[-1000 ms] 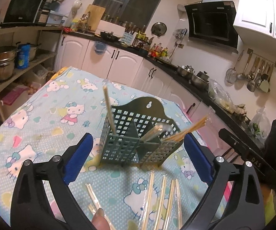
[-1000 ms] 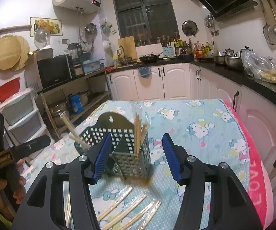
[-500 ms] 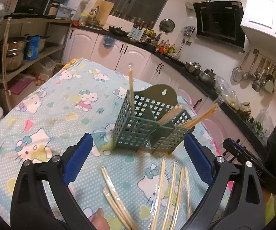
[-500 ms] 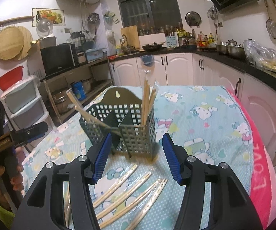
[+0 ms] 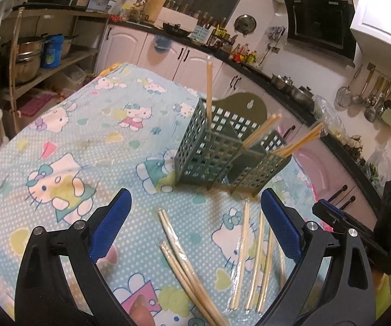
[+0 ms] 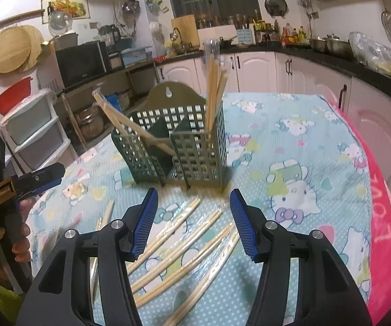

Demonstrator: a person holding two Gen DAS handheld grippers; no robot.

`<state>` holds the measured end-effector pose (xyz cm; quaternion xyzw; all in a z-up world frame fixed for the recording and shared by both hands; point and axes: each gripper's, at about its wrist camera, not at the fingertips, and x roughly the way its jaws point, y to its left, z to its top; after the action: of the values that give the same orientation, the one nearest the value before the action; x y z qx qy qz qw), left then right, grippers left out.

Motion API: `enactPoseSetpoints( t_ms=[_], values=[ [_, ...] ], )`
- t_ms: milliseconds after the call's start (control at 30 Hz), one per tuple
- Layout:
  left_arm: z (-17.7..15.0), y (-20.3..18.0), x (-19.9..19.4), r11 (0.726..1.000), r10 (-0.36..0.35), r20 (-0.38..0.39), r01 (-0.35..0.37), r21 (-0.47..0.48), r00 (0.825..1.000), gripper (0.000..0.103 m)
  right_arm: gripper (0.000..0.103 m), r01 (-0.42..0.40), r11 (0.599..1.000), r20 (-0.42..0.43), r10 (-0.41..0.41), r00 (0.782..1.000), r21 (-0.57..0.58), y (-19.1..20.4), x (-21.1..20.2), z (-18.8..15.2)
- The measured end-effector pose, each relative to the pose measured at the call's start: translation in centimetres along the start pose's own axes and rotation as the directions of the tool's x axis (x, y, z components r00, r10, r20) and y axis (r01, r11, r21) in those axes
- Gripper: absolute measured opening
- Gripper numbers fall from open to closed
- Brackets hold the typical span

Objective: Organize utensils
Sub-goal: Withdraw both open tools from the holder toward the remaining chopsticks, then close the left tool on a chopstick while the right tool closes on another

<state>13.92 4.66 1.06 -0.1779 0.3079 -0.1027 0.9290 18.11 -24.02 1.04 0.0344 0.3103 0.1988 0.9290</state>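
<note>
We hold both grippers over the cartoon-print tablecloth (image 6: 290,163), the left gripper (image 5: 195,222) and right gripper (image 6: 194,217) each with jaws spread and empty. Wrapped chopsticks (image 6: 184,241) lie between and below the jaws; the green slotted utensil holder (image 6: 173,146) stands just beyond the fingertips, chopsticks upright inside.

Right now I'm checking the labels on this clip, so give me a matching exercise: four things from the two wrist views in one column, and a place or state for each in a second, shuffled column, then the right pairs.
Things:
1. green utensil holder
2. wrapped chopsticks
3. right gripper
4. left gripper

Places or states:
A. open, above the wrapped pairs lying on the cloth
B. lying flat on the tablecloth in front of the holder
C. standing upright with chopsticks sticking out of its compartments
D. open, with two bare chopsticks on the cloth between its fingers

Pairs: 1-C, 2-B, 3-A, 4-D
</note>
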Motion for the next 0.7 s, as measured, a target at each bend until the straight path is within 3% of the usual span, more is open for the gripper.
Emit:
enactPoseSetpoints(
  t_ms=[133, 300, 700],
  values=[
    [-1.0, 0.5, 0.9, 1.0, 0.0, -0.037, 0.0, -0.006, 0.999, 0.087, 0.053, 0.0, 1.0, -0.029, -0.001, 1.0, -0.005, 0.0, 0.7, -0.6],
    [-2.0, 0.9, 2.3, 1.0, -0.005, -0.081, 0.005, -0.003, 0.997, 0.086, 0.045, -0.001, 1.0, -0.079, 0.001, 0.997, 0.006, -0.6, 2.2, -1.1],
    [-3.0, 2.4, 5.8, 0.999, -0.02, -0.188, 0.013, -0.039, 0.982, 0.062, 0.038, 0.01, 1.0, -0.195, -0.005, 0.981, 0.028, -2.7, 7.4, -1.0]
  ],
)
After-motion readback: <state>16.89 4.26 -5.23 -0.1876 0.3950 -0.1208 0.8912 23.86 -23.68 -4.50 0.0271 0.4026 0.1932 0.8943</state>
